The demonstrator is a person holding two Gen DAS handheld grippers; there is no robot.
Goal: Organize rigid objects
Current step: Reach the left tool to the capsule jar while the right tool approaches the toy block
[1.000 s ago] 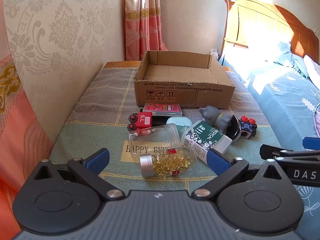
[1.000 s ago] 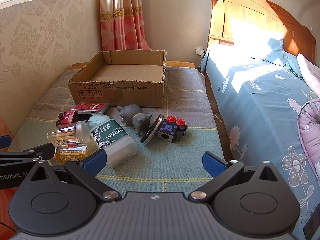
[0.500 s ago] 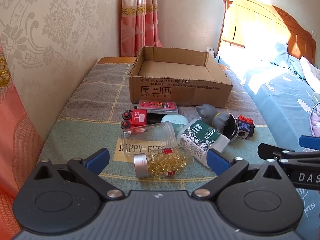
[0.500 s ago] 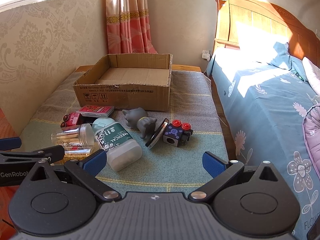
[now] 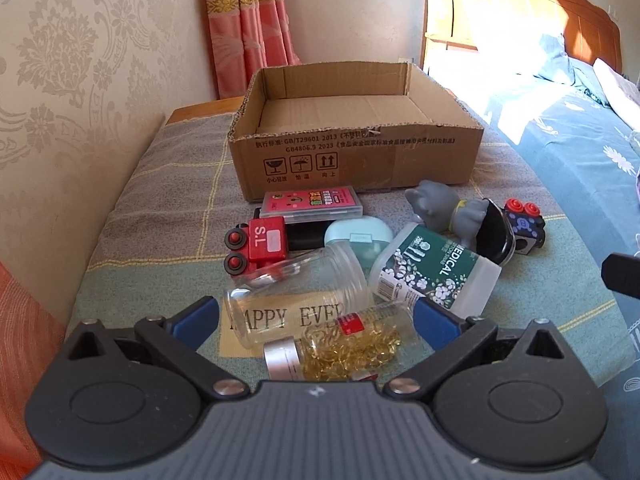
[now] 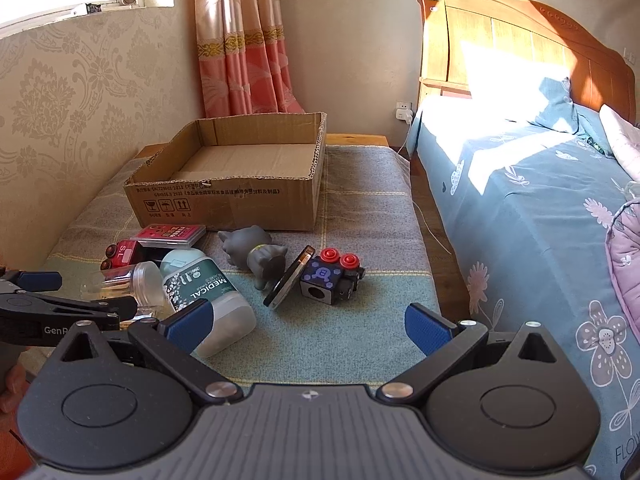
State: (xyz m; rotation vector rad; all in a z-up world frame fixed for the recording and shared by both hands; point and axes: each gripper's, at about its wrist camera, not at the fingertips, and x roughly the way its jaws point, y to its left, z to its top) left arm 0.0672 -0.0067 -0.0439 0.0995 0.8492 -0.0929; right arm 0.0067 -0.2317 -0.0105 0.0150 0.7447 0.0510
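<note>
An open cardboard box [image 5: 352, 152] [image 6: 224, 204] stands empty at the back of the cloth-covered bench. In front of it lies a cluster: a pink card case [image 5: 312, 202], a red toy truck [image 5: 260, 242], a mint case [image 5: 358, 236], an empty clear jar [image 5: 296, 292], a jar of gold capsules [image 5: 344, 348], a green-and-white MEDICAL bottle [image 5: 436, 272] [image 6: 208, 292], a grey figurine [image 5: 444, 210] [image 6: 260, 256], a dark disc [image 6: 290, 276] and a purple cube toy [image 6: 328, 276]. My left gripper [image 5: 316, 320] is open, straddling the capsule jar. My right gripper [image 6: 306, 322] is open over bare cloth.
A bed with a blue floral cover [image 6: 540, 216] and wooden headboard [image 6: 520, 40] runs along the right. A patterned wall [image 5: 80, 80] borders the bench on the left, pink curtains [image 6: 244, 40] hang behind. A hand [image 6: 10, 384] shows at the lower left.
Both grippers have moved forward toward the cluster. The capsule jar now lies between the left gripper's fingers. The objects themselves have not moved.
</note>
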